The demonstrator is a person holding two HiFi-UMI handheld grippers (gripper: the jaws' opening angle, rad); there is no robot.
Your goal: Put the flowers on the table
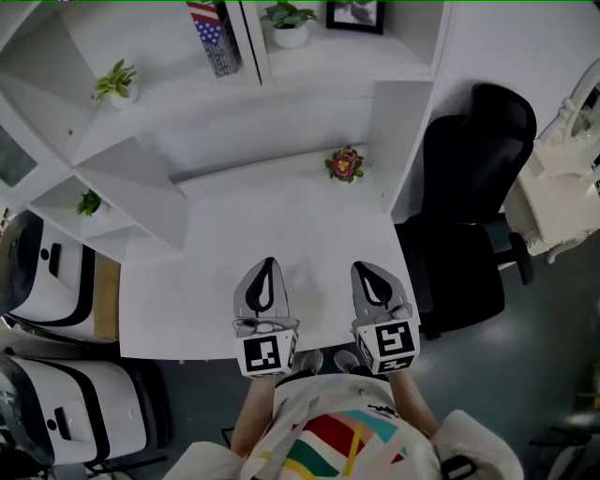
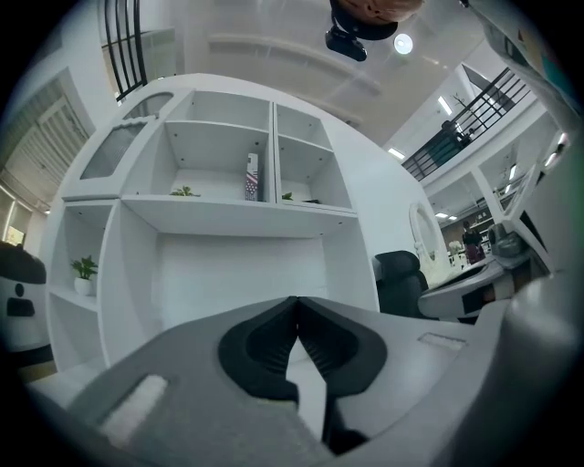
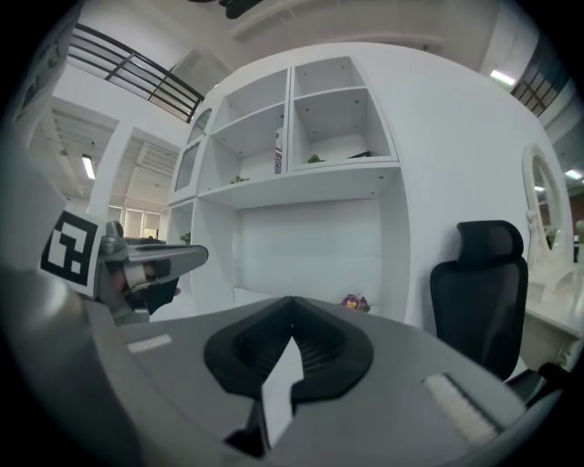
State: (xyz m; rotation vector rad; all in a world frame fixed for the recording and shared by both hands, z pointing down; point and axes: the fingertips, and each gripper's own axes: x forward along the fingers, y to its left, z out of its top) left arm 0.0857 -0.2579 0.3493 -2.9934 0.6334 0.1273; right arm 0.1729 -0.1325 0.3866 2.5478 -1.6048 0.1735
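Note:
A small pot of pink and red flowers (image 1: 345, 165) stands at the back right of the white desk (image 1: 216, 244), close to the shelf unit's side wall. The right gripper view shows the flowers (image 3: 356, 302) far ahead, just past the jaw tips. My left gripper (image 1: 268, 267) and right gripper (image 1: 364, 272) hover side by side over the desk's front edge, well short of the flowers. Both are shut with nothing between the jaws, as seen at the left gripper (image 2: 295, 303) and the right gripper (image 3: 292, 301).
A black office chair (image 1: 469, 206) stands right of the desk. Shelves above hold small green plants (image 1: 114, 82), a potted plant (image 1: 287, 21), a flag-patterned book (image 1: 214, 37) and a picture frame (image 1: 354, 14). White machines (image 1: 47, 281) sit on the left.

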